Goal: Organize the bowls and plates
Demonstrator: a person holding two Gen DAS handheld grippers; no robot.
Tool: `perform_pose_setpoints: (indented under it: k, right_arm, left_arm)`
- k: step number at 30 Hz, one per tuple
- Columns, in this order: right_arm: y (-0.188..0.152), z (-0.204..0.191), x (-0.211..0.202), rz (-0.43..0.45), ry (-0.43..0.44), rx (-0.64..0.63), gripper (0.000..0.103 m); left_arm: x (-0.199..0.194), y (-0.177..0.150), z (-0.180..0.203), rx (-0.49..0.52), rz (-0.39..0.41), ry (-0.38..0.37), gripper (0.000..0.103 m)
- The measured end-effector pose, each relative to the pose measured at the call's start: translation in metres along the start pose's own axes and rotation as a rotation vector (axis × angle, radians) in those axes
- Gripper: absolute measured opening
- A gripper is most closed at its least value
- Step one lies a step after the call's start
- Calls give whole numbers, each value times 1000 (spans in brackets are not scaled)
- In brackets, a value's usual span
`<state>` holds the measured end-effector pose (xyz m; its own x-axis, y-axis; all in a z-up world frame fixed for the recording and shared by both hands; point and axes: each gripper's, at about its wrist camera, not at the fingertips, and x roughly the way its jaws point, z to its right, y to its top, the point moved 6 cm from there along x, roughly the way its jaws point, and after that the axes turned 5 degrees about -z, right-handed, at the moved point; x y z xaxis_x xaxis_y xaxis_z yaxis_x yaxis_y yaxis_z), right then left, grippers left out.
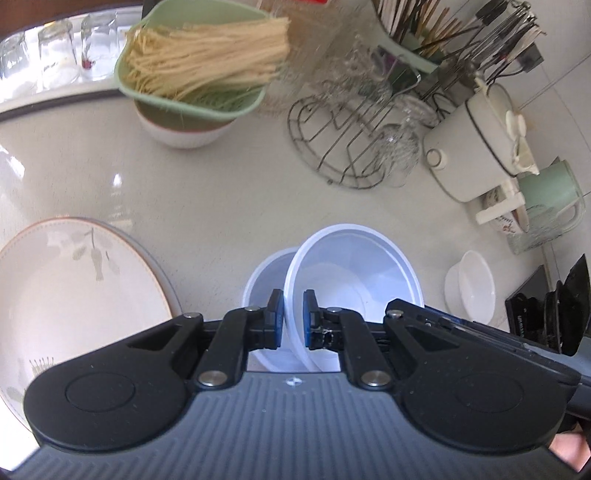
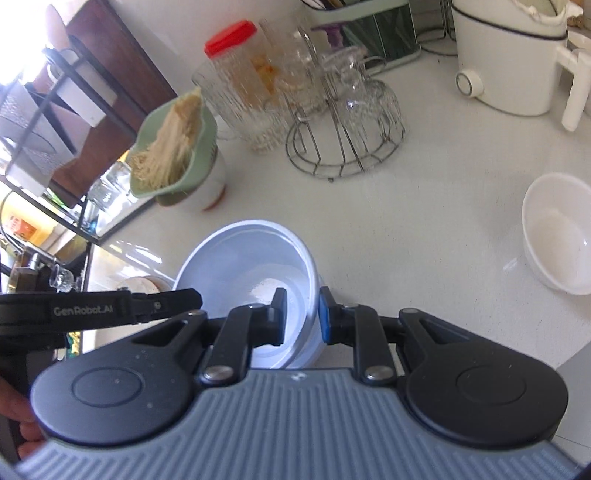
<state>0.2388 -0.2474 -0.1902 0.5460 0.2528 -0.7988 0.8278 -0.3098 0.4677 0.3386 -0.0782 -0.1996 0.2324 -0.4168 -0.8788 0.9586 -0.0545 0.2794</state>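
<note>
While tilted down over pale bench, left tongs clamped on near rim of white plastic bowl, blue pads either side of thin wall. Bowl tipped toward camera, leaning into second white bowl just behind and left of it. In right wrist view, right tongs likewise pinched on rim of a white plastic bowl, one pad inside, one outside; a further rim nested beneath. Cannot tell whether both tongs grip the same bowl. Left tongs' black arm reaching in from left edge of that view.

Large cream plate with leaf pattern flat on bench at far left, well apart from bowls. Small white ceramic bowl alone on bench to right. Farther back: green colander of dry noodles seated on a white bowl, wire rack holding upturned glasses, white lidded pot, pale green mug, cutlery caddy. Red-capped clear jar beside rack. Fingertips visible at lower left.
</note>
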Motion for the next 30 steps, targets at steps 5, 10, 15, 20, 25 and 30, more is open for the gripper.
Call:
perform_pose_setpoints:
  k: [5, 10, 15, 20, 25, 30]
  right_arm:
    - [-4, -2, 12, -19, -5, -7, 23]
    - [-2, -3, 16, -18, -4, -32, 23]
    - [5, -7, 4, 20, -12, -47, 23]
    - [12, -13, -13, 78, -25, -55, 23]
    - [18, -21, -33, 149, -42, -65, 23]
    - [24, -26, -51, 228, -63, -62, 23]
  left_arm:
    - [8, -4, -6, -1, -16, 34, 11]
    - [12, -4, -10, 7, -34, 80, 11]
    - [-3, 2, 0, 75, 23, 97, 11]
    - [-22, 13, 11, 103, 63, 66, 11]
    - [-41, 27, 30, 163, 116, 48, 11]
    - [-54, 35, 43, 209, 151, 35, 12]
